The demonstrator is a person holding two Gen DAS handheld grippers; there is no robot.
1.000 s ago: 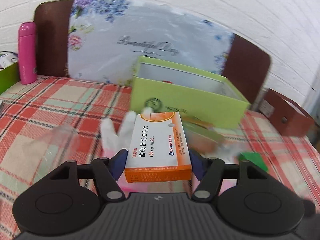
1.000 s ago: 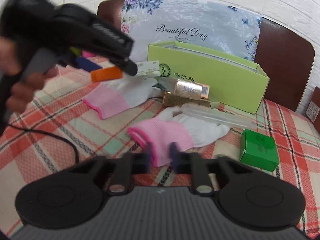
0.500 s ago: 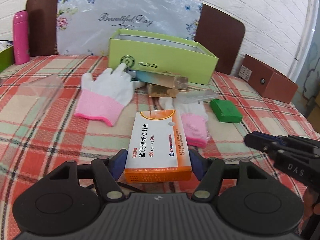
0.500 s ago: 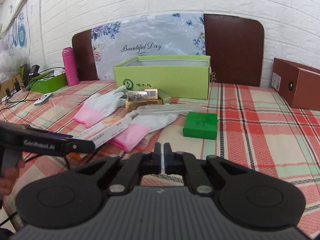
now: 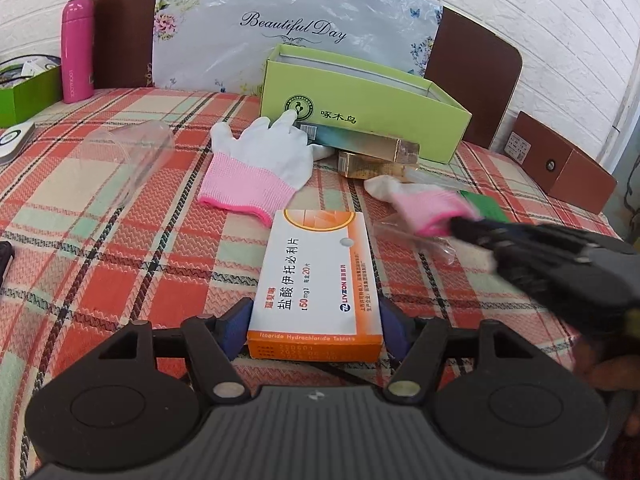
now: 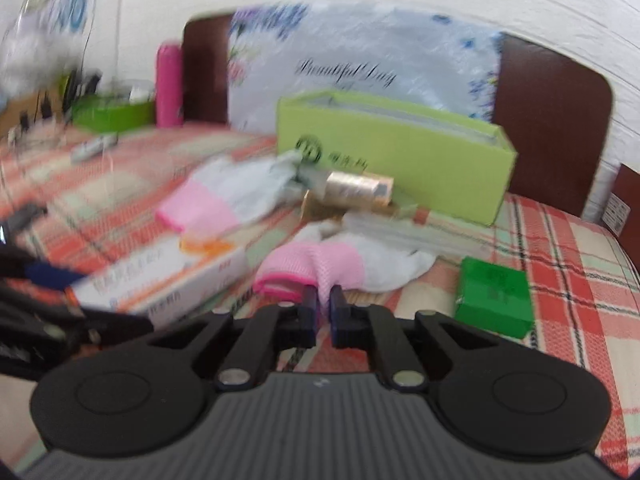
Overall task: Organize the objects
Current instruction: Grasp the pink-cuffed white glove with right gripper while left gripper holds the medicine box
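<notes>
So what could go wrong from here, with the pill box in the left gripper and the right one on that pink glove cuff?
The right gripper pinches only the cuff edge of the near glove, so the fabric may slip free. A clear plastic tube lies across that glove and could get dragged along. The left gripper grips the medicine box only at its near end, so it may tilt, and the two grippers are close enough to bump.
</notes>
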